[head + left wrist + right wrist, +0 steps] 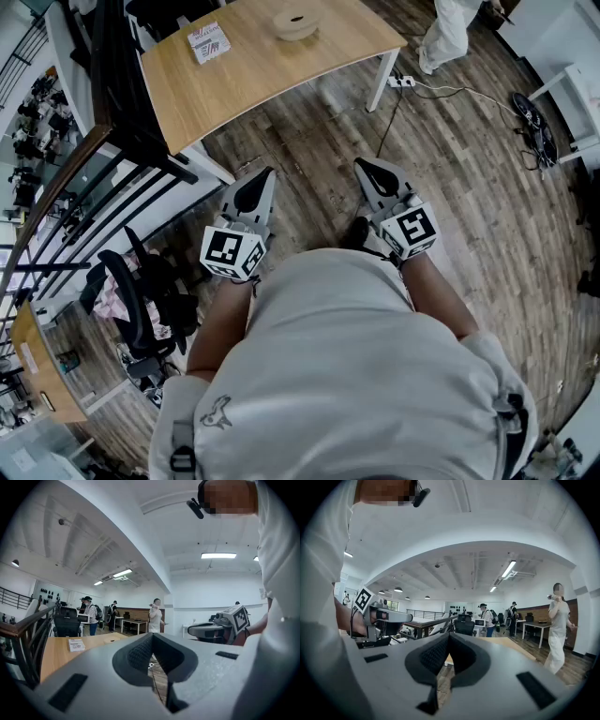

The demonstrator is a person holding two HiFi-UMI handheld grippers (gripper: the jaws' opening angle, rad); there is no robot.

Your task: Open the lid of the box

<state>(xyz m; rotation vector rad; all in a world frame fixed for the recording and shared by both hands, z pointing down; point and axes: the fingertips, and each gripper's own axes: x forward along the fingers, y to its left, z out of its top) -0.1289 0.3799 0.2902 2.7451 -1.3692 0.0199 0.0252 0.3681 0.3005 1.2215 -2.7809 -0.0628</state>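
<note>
The box [208, 42] lies on a wooden table [281, 75] over plank floor [459, 178], left gripper [265, 174] and right gripper [362, 165] jaws pressed together.

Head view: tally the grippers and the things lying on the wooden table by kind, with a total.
Grippers: 2 (left gripper, right gripper, both shut and empty)
Round tan container: 1
Flat printed packet: 1
Total: 4

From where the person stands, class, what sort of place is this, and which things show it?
Probably an open-plan office or lab workspace: a wooden desk on white legs, a black office chair nearby, and people standing further back under strip lights.
</note>
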